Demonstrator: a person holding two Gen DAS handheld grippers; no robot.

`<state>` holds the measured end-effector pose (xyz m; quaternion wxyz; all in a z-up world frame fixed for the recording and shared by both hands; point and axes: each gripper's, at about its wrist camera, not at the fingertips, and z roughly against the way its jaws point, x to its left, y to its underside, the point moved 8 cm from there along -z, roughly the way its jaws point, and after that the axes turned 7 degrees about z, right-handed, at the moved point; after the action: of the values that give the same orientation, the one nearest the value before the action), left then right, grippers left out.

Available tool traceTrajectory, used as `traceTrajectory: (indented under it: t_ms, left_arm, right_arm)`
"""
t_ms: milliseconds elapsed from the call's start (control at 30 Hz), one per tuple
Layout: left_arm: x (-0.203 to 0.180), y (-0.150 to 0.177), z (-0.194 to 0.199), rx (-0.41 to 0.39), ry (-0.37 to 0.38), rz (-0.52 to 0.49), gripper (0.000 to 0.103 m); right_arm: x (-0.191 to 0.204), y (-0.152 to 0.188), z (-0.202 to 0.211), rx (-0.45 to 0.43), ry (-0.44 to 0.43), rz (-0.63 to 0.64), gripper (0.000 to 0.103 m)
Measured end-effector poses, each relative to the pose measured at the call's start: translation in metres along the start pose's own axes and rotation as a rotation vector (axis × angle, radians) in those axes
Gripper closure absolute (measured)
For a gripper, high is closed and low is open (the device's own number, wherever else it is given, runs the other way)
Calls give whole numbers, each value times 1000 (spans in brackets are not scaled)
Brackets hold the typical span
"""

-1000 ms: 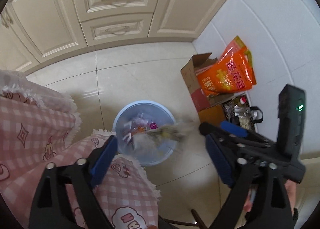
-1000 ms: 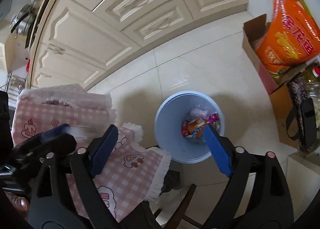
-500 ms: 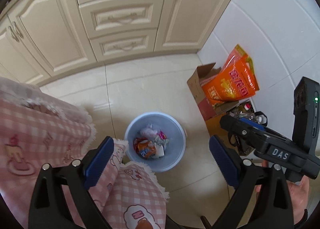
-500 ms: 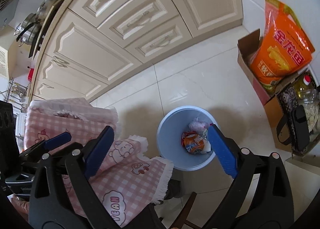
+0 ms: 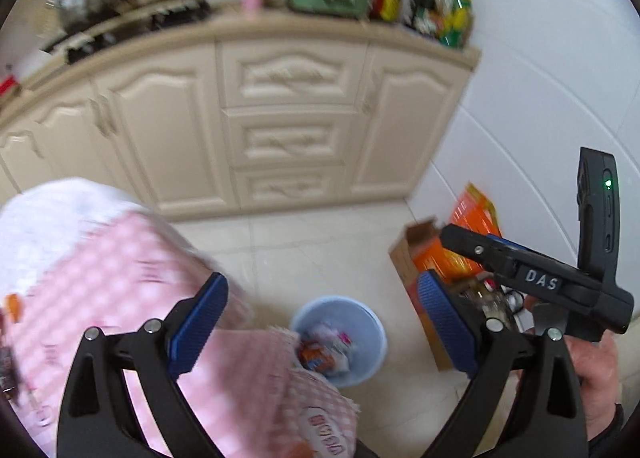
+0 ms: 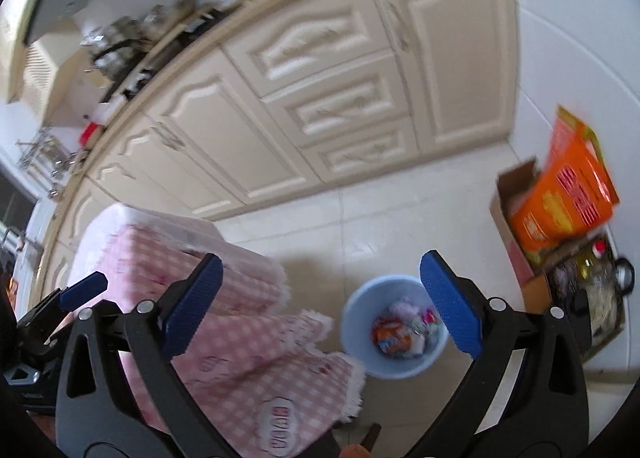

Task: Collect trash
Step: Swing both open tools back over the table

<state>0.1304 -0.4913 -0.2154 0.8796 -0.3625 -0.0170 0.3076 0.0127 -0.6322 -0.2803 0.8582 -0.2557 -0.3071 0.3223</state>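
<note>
Holding two empty claws, left claw point(image 5: 322, 322), right claw point(image 6: 320, 302), one bin point(image 6: 354, 322)

Bright daylight filling both views. Cupboards point(image 5: 288, 130) and pink cloth point(image 5: 100, 258) looking smeary from blur. Edges bending round, corners going black. Soft shadow lying beside bin point(image 6: 394, 326).

Bins: one light-blue bin point(image 6: 394, 342), lower centre of the right wrist view.
Wrappers: several in the bin; an exact count cannot be made.
Cardboard boxes: one point(image 6: 510, 226), at the right edge.
Orange bags: one point(image 6: 568, 198), seen in that box.
Tablecloths: one pink checked cloth point(image 6: 240, 338), lower left.
Cabinet drawers: three point(image 5: 290, 138), stacked, centre.
Grippers: two, the left gripper point(image 5: 324, 322) and the right gripper point(image 6: 320, 298).
</note>
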Motion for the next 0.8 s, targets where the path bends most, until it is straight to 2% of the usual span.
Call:
traceTrajectory:
  t_ms: [133,233,400,700,800]
  left_arm:
    - [28,-12,51,-114,-37,35,9]
    - [55,-17,94,-209,-91,65,9]
    - [99,-19,151,-319,-171,124,9]
    - [174,-6,231,-445,-333,226,9]
    - [198,3,258,-482,-412,239,9]
  right_arm:
    - [49,-13,13,-34,-57,67,6]
    - [91,-22,24,-64,-111,124,6]
    - [168,-26,41,-100,-226,230,6]
    - [280,-24,69,-187,-294,394,6]
    - [312,-19,71,-196,-302,438,6]
